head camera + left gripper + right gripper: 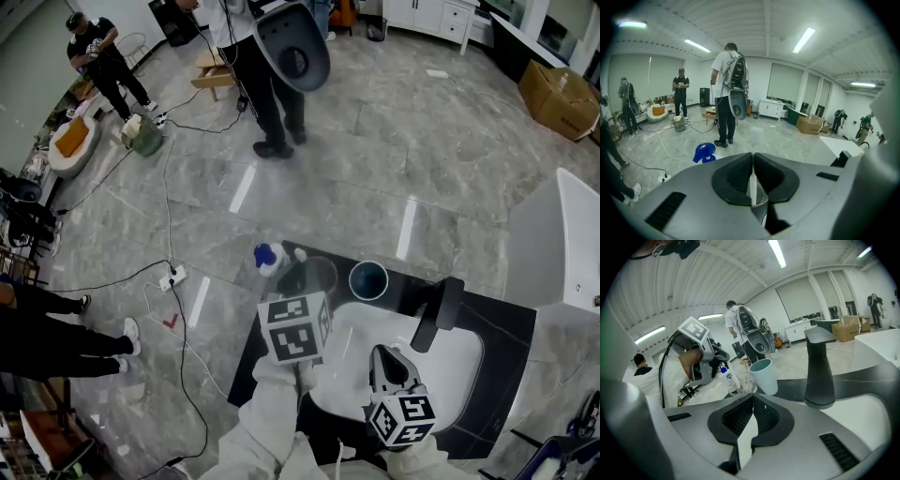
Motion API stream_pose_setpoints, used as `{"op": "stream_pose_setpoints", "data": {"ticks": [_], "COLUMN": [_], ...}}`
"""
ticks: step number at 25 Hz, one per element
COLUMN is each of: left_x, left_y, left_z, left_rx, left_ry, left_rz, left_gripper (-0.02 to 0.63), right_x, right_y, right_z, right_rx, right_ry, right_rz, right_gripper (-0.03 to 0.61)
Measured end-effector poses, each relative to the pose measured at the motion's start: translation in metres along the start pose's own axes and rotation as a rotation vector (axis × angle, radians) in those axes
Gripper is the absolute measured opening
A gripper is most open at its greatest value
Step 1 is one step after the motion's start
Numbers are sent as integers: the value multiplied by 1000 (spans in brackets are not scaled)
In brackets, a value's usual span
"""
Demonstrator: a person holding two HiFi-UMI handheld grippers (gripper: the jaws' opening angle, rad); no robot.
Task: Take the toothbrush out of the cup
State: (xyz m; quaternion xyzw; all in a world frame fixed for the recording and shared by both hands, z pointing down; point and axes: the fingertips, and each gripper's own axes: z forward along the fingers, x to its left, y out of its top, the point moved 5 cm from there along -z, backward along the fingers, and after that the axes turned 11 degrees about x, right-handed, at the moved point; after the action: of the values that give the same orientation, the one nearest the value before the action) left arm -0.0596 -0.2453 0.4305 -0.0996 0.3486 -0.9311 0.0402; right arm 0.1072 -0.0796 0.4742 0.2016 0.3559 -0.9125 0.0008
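My left gripper (pixel 753 157) is shut on the thin white handle of the toothbrush (pixel 752 187). In the right gripper view the toothbrush (pixel 732 378) slants down from the left gripper (pixel 712 359) into the clear glass cup (pixel 743 386). In the head view the left gripper (pixel 292 283) hangs over that cup (pixel 321 275) at the counter's far left corner. The right gripper (pixel 386 361) hovers over the white sink (pixel 455 370), its jaws (pixel 753 399) shut with nothing between them.
A teal cup (pixel 367 279) stands right of the clear cup, and a black faucet (pixel 439 314) rises behind the sink. A blue-capped bottle (pixel 266 256) sits at the counter corner. A person (pixel 272 84) stands on the floor beyond, among cables.
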Motion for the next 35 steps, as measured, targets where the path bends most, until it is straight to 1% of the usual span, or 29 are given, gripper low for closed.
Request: {"op": "stream_pose_setpoints", "data": {"ticks": [9,13,19,23,30,35], "left_x": [-2,-3,0,3,10,30], "left_y": [12,10,4,1,-19,-40], "left_z": [-34,-46,-68,-82,-106,-131], "left_rx": [-86,-115,-194,-219,-238,-241], "left_ry": [-10,-15,-32,-34,-53,-33], "left_rz": [9,4,-12,-19,-20,-30], "left_gripper": [18,18,18,18,18,18], "right_x": [10,12,18,22,31,47], "right_y": [5,3,-1,-2,-10,-13], "right_z": [-20,-28,-37,-42,-52,-59], "right_rx": [-43,-54,-65,-70,-89,-103], "right_ry": [-1,0,11,24,34,47], "right_rz": [-26,-35,-54,-55,-73,-100], "right_gripper": [23,23,21,22,23,21]}}
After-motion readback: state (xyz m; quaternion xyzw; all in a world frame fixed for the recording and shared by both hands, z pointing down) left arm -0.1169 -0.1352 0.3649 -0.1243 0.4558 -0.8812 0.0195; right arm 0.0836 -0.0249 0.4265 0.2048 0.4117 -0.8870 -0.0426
